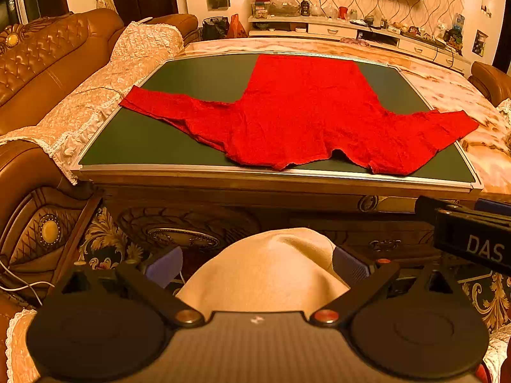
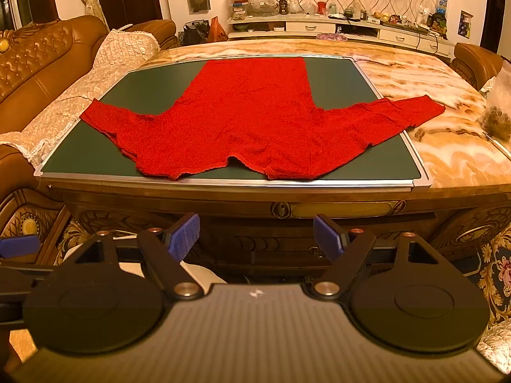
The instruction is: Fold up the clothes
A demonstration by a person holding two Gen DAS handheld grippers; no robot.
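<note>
**Red garment spread flat, both grippers held back from the table**

Item 1. Red garment (image 1: 303, 111), long-sleeved, laid flat on the dark green mat (image 1: 179, 79), centre of frame in both wrist views. Neckline at the near edge of the mat, hem at the far edge. One sleeve runs to the left and ends at the mat's left border; the other runs to the right and overhangs the mat onto the marble tabletop (image 2: 447, 146). Fabric lightly creased.

Item 2. Left gripper (image 1: 257, 266), lower centre of the left wrist view. Jaws spread wide, nothing clamped; a cream cloth-covered shape (image 1: 268, 274) lies behind the gap. Short of the table edge, well apart from the garment.

Item 3. Right gripper (image 2: 257, 239), lower centre of the right wrist view. Jaws spread wide, empty, blue pads (image 2: 183, 237) facing each other. Also short of the table edge.

Item 4. Brown leather sofa (image 1: 41, 54) with a lace cover (image 1: 95, 95), left of frame.

Item 5. Low cabinet (image 2: 319, 27) with assorted jars, upper frame, against a patterned wall.
</note>
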